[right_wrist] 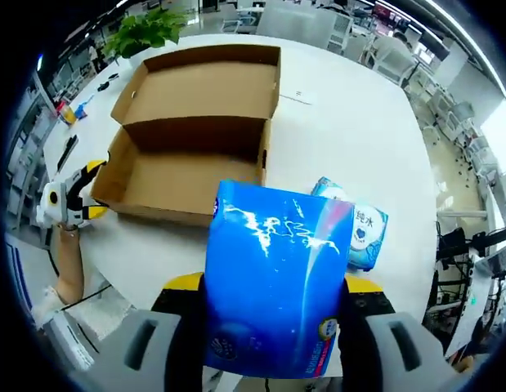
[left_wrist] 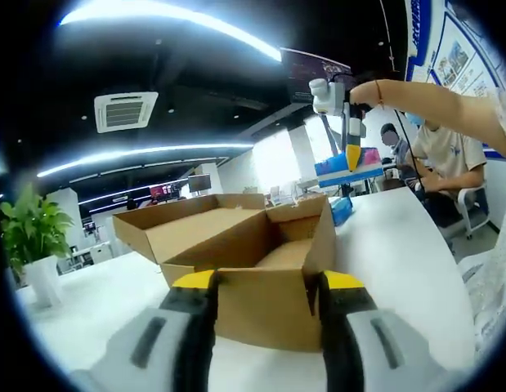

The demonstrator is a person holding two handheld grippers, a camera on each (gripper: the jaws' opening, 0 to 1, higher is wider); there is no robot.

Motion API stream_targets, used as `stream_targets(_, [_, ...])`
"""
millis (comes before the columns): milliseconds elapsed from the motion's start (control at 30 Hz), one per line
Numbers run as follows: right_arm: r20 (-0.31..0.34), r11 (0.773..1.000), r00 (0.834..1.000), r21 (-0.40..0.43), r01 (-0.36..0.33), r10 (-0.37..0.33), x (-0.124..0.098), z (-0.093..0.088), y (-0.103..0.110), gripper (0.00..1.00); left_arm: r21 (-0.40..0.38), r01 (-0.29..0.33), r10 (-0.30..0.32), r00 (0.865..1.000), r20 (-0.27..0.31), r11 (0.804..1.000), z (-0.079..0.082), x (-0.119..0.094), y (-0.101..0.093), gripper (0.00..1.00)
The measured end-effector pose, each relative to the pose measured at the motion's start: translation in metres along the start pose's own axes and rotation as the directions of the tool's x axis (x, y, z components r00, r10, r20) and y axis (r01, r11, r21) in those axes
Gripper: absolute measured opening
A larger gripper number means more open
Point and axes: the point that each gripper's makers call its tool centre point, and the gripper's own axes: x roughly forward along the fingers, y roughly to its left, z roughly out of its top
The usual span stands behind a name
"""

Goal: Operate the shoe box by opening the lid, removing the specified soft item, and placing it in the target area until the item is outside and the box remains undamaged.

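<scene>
The brown cardboard shoe box [left_wrist: 253, 245] stands open on the white table [left_wrist: 400, 245], its lid [right_wrist: 203, 86] folded flat behind it and its inside bare. My left gripper [left_wrist: 265, 282] grips the box's near corner between its yellow-tipped jaws; it also appears at the box's left end [right_wrist: 91, 192]. My right gripper [right_wrist: 273, 282] is shut on a soft blue tissue pack [right_wrist: 273, 286] and holds it in the air to the right of the box. In the left gripper view the held blue pack [left_wrist: 351, 167] hangs from the right gripper [left_wrist: 352, 155].
A second light-blue tissue pack [right_wrist: 359, 229] lies on the table right of the box. A potted plant [left_wrist: 32, 233] stands at the far end. A person [left_wrist: 445, 155] sits at the table's edge. Chairs [right_wrist: 383, 49] and desks lie beyond.
</scene>
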Motion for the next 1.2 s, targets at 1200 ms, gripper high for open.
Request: stream_targets(1200, [-0.146,0.987,0.984,-0.112,-0.117,0.100,0.079,-0.062,-0.013,0.64,-0.002,-0.001,0.001,1.000,0.005,1.000,0.001,0.000,0.000,0.51])
